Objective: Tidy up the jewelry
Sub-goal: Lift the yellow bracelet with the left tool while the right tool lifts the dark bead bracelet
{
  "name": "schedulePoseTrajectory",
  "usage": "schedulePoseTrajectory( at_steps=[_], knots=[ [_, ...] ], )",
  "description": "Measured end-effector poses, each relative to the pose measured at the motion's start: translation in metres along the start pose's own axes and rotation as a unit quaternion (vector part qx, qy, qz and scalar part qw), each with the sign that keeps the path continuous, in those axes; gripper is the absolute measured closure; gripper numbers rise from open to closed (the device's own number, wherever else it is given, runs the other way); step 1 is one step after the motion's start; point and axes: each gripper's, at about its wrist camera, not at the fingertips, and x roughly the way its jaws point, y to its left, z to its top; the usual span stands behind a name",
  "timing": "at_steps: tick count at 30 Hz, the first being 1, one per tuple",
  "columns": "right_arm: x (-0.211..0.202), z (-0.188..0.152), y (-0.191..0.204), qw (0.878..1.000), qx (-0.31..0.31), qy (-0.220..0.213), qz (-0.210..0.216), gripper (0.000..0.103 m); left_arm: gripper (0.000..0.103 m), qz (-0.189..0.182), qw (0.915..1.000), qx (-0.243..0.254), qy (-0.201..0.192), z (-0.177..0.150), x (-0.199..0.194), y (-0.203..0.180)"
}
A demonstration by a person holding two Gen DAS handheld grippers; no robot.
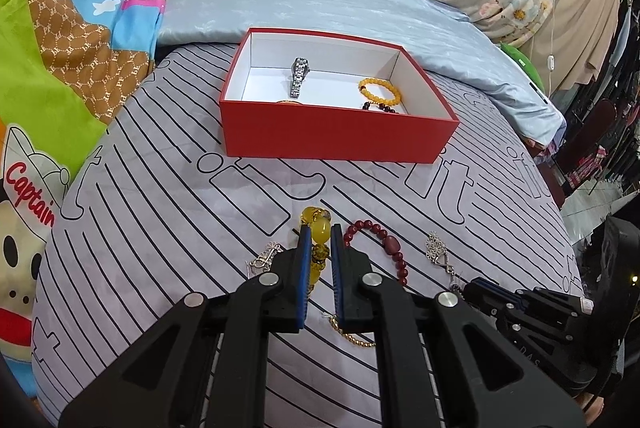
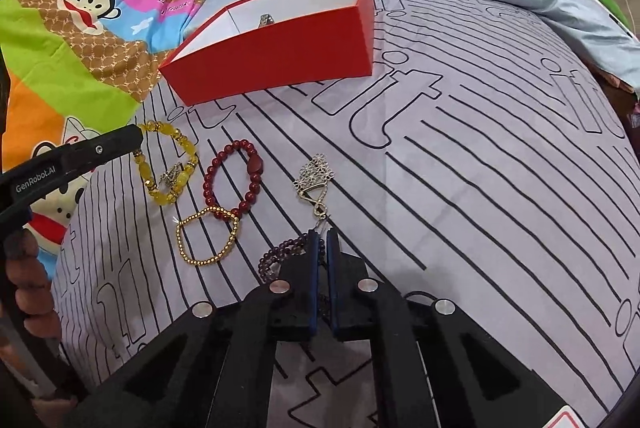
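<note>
On a bed spread with a grey sheet (image 2: 480, 155) printed in black lines, a person works two handheld grippers over scattered jewelry. The left gripper (image 1: 320, 232) is pinched on a yellow bead bracelet (image 1: 318, 228), its blue pads pressed to one large amber-coloured bead, the rest of the loop lying on the sheet beneath the fingers. The right gripper (image 2: 322, 234) has its jaws drawn nearly together around the thin end of a silver flower pendant (image 2: 314, 173) that stretches away from the tips across the sheet; whether the pads actually grip it is hard to tell. A dark purple bead bracelet (image 2: 280, 254) lies just beside that gripper on its left. Between the two tools rest a red bead bracelet (image 2: 236, 175) and a gold chain bracelet (image 2: 206, 234), the two touching where they overlap. Farther back stands an open red box (image 1: 340, 137) with a white lining, already holding a silver watch (image 1: 298, 75), an orange bead bracelet (image 1: 380, 89) and a dark bead bracelet (image 1: 380, 106) near its front wall. Bright cartoon bedding (image 1: 60, 67) is heaped to the left.
</note>
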Motion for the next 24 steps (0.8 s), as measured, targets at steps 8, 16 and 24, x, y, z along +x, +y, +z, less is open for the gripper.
schedulePoseTrajectory(
  at_steps=[8,16,24],
  knots=[
    [0.001,-0.007,0.001,1.0,-0.003,0.012,0.002,0.097,0.094,0.001,1.0,-0.001,0.002,-0.001,0.0,-0.001],
    [-0.007,-0.013,-0.004,0.999,0.014,0.027,0.024,0.089,0.094,0.002,1.0,-0.003,0.002,0.0,0.001,0.001],
    [-0.006,-0.019,0.003,0.999,0.005,0.047,0.022,0.089,0.094,0.002,1.0,-0.005,0.002,-0.002,-0.001,0.001]
  ],
)
